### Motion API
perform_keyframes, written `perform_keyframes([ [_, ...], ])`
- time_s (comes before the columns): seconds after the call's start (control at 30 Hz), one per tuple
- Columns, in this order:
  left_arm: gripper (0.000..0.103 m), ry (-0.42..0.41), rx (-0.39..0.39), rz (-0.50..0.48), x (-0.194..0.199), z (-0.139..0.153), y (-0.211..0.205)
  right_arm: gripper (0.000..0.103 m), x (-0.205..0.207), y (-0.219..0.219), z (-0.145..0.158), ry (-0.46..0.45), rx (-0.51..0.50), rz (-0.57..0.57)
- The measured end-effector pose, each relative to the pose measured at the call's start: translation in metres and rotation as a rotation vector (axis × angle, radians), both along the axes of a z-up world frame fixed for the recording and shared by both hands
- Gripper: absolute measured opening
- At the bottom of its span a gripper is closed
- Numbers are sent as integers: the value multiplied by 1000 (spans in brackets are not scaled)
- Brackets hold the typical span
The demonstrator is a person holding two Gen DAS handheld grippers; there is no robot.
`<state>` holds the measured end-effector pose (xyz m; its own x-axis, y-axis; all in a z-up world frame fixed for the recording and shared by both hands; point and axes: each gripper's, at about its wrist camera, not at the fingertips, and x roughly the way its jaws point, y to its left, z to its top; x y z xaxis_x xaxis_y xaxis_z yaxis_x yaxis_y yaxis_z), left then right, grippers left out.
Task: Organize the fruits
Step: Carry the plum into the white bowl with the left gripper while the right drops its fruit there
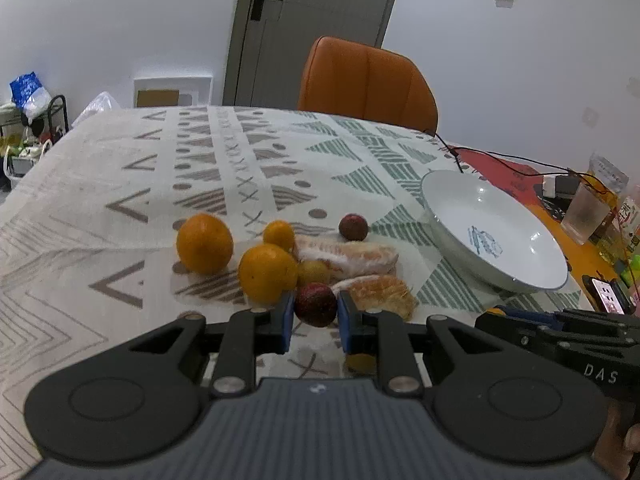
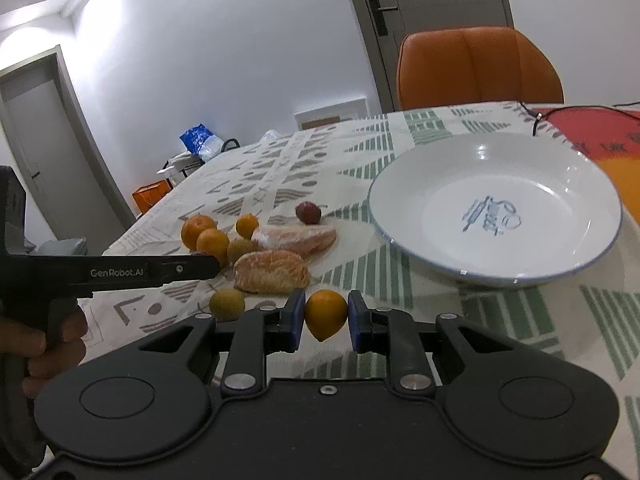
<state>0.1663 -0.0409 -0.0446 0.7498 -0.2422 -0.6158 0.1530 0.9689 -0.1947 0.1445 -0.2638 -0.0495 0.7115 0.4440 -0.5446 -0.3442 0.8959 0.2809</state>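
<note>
Patterned tablecloth [image 1: 120, 184], orange chair [image 1: 366, 80], grey door [image 1: 304, 20], left gripper [image 1: 316, 312] fingers pinching dark plum [image 1: 315, 305], right gripper [image 2: 326, 318] pinching kumquat [image 2: 326, 314].

1. Fruit cluster [image 1: 280, 264] lies on the table [image 1: 120, 184], left of the plate [image 1: 532, 276].
2. Plate sits apart from the cluster.
3. Chair [image 1: 368, 80] stands behind the table.
4. Cup [image 1: 584, 212] stands right of the plate.

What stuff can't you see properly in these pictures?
- Left wrist view: a small yellow fruit below the left gripper, mostly hidden by its finger.
- Right wrist view: the dark red fruit in the left gripper, hidden behind that gripper's black body.
- Both views: the blue drawing on the plate, too small to read.
</note>
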Motion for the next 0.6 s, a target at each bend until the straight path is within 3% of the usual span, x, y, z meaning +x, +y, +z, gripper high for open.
perform_keyframes([
  [0.6,22,-62,29,-54,9,16,-43,21,6,-34,16,-82,17,-62],
])
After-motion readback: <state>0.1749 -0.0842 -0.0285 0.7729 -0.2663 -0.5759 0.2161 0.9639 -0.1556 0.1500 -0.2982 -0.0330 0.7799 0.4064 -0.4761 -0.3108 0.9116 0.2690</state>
